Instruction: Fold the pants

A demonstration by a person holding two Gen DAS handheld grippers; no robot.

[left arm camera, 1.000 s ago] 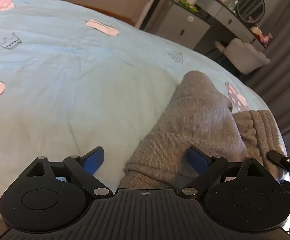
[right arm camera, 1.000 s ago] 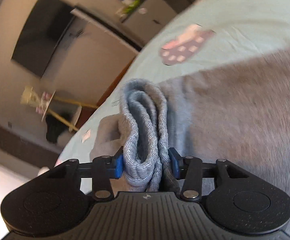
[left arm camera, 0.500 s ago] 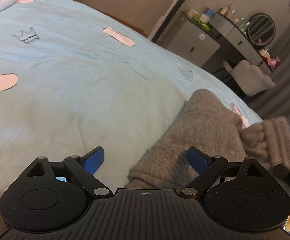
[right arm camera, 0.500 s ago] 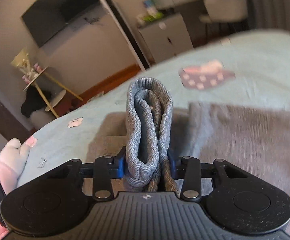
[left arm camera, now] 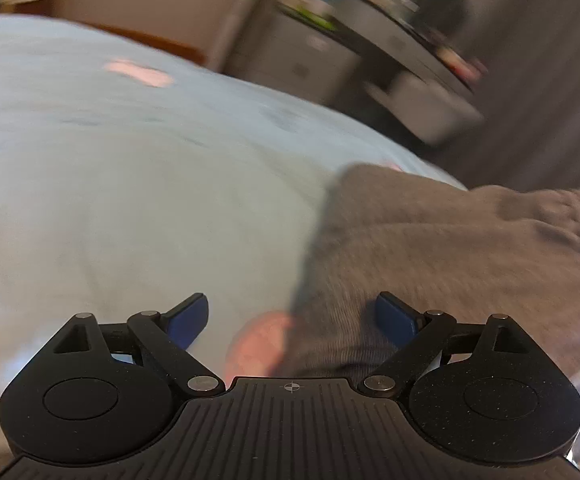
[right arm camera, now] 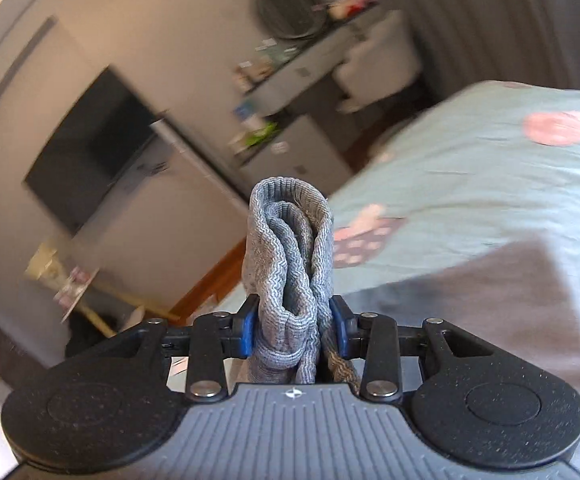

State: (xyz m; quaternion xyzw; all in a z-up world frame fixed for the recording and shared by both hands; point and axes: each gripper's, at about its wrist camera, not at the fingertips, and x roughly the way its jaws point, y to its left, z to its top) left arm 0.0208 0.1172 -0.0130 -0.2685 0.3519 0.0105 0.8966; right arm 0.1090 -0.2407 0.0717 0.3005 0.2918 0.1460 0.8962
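Observation:
Grey knit pants [left arm camera: 430, 240] lie on a light blue bedspread [left arm camera: 129, 180], and their ribbed band [left arm camera: 562, 216] shows at the far right of the left wrist view. My left gripper [left arm camera: 292, 304] is open and low over the bed, its blue pads wide apart on either side of the pants' near left edge. In the right wrist view my right gripper [right arm camera: 293, 320] is shut on the bunched ribbed cuffs [right arm camera: 290, 248], which stand up between the pads. The rest of the pants [right arm camera: 490, 300] hangs down to the bed [right arm camera: 490, 168]. Both views are blurred.
Beyond the bed's far edge stand a grey cabinet [right arm camera: 298, 152], a dressing table with a round mirror [right arm camera: 285, 8] and a pale chair [right arm camera: 378, 64]. A dark screen [right arm camera: 93, 144] hangs on the wall. Grey curtains [left arm camera: 550, 100] are at the right.
The right gripper has risen with the cuffs and tilted up, so more of the room shows behind them. The left view has turned and blurred, and the grey fabric has shifted rightward.

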